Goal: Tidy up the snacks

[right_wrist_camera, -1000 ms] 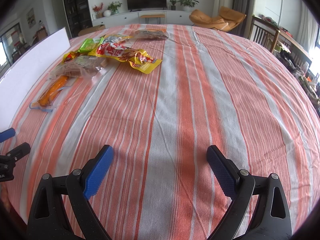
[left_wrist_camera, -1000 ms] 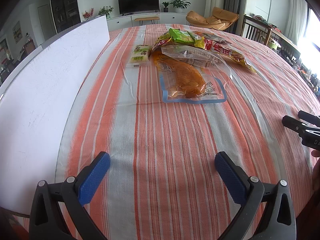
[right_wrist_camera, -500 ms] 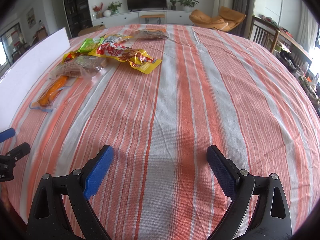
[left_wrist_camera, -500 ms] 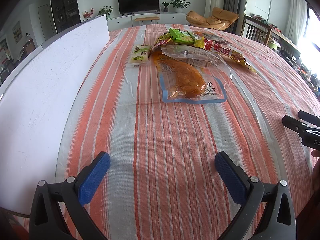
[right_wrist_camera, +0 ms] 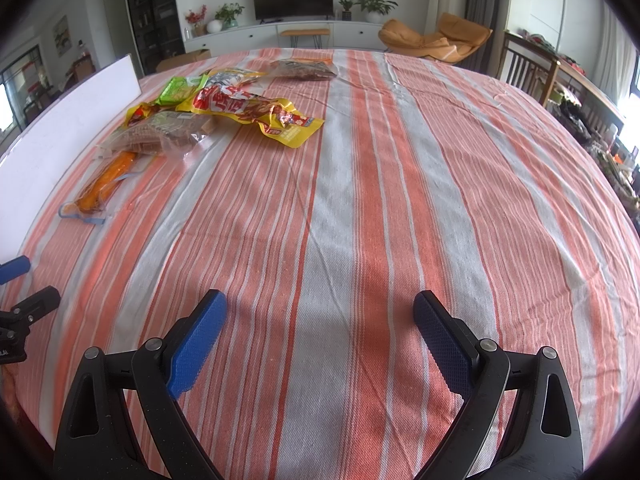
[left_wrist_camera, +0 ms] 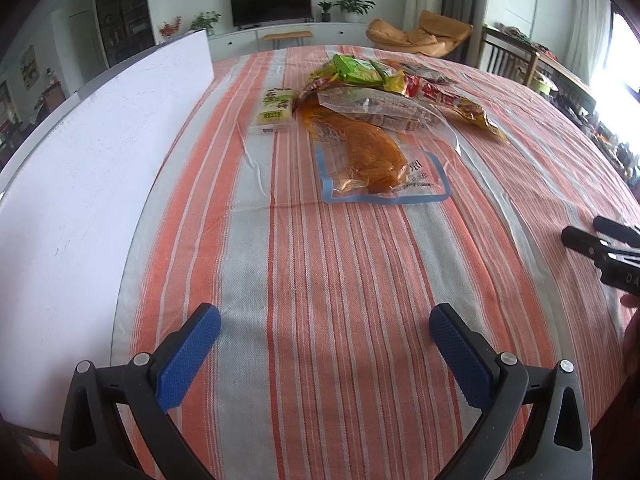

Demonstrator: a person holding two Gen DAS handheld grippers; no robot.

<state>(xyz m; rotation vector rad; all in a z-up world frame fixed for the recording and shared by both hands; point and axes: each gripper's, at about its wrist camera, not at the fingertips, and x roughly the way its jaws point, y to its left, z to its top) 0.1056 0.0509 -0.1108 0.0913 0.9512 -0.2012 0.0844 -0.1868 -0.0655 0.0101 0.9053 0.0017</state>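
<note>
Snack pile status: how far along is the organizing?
Done: nothing visibly sorted; the snack packets lie overlapping on the striped tablecloth. In hand: nothing; left gripper and right gripper hover, jaws open and empty. Left: the whole pile, nearest the orange snack pouch.

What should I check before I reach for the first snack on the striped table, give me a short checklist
1. Left gripper open with nothing between its jaws: ok.
2. Right gripper open with nothing between its jaws: ok.
3. Striped cloth bare between the grippers and the snacks: ok.
4. Orange snack pouch nearest and lying flat: ok.
5. That pouch free to lift: not ok, the clear bag overlaps its far end.
6. A place to put the snacks: cannot tell; only a white board stands to the left.
</note>
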